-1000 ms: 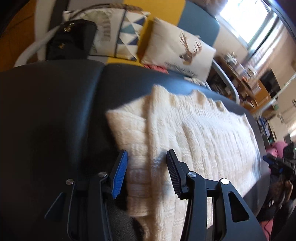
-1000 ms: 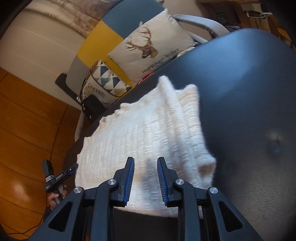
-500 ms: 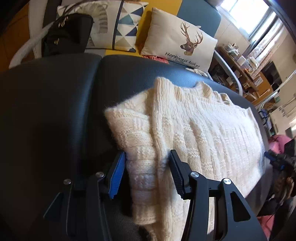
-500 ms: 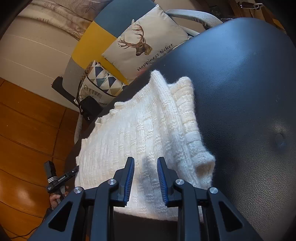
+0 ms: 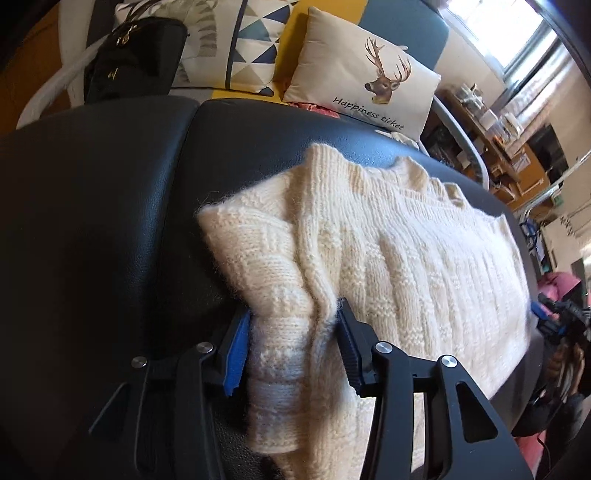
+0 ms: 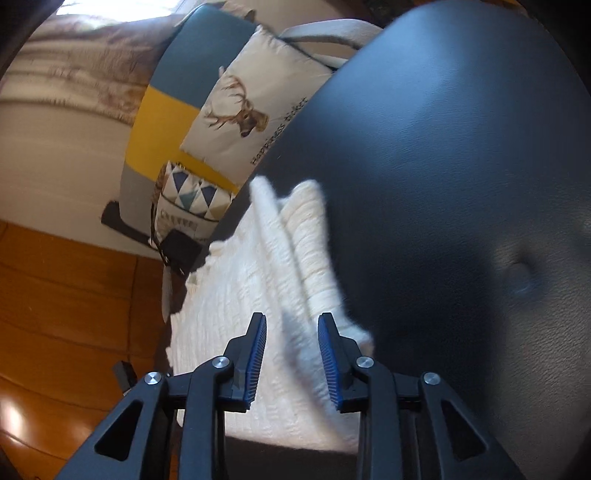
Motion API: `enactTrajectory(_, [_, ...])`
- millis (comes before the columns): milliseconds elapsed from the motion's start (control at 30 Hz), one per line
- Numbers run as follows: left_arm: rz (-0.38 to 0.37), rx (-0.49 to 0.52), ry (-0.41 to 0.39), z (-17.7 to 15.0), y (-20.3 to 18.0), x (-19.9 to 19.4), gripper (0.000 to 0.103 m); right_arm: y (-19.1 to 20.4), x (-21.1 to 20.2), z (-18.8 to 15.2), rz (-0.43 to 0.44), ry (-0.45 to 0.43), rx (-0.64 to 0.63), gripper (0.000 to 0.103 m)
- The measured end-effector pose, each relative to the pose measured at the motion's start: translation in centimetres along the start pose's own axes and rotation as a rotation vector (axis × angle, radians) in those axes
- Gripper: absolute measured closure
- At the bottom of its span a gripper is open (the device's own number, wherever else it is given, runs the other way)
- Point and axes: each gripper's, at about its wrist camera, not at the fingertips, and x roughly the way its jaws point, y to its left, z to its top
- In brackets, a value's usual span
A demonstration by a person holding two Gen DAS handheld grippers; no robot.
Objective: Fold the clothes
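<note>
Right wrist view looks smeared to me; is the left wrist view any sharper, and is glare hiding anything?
Right wrist view: motion blur smears the cream knit sweater and deer cushion; the tongs stay crisp. Left wrist view: sharp, sweater stitches readable; window blown out at top right, hiding nothing on the black leather seat. Both bend at the fisheye rim.

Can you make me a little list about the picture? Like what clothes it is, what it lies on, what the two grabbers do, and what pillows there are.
clothing: cream knit sweater, partly folded
lying on: black padded surface
left gripper: jaws have just been closing, pads squeezing a bunched fold of the sweater
right gripper: jaws have just been opening, over the sweater's edge, not pinching it
pillows: deer pillow and triangle-pattern pillow, behind the surface
also there: black bag beside the pillows
</note>
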Motion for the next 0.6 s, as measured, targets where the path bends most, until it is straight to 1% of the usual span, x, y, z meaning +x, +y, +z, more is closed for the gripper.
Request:
enactTrajectory(100, [0.009,0.010,-0.005,-0.2,-0.2,0.0,0.052,-1.2,-0.6,0.9,-0.012,-0.007,0.033,0.071])
enactTrajectory(167, [0.032,0.024,-0.006,-0.2,-0.7,0.0,0.047,-1.7,-0.4,1.4,0.004,0.011,0.036,0.069])
enactTrajectory(267, [0.052,0.030,-0.002,0.0,-1.1,0.2,0.043,-1.8,0.8,2.0,0.017,0.051,0.020,0.067])
enactTrajectory(400, [0.041,0.017,0.006,0.2,-0.9,0.3,0.042,-1.6,3.0,2.5,0.024,0.109,-0.001,0.066])
enactTrajectory(600, [0.034,0.010,0.019,0.4,-0.8,0.3,0.041,-1.5,4.6,3.2,0.053,0.140,-0.004,0.064])
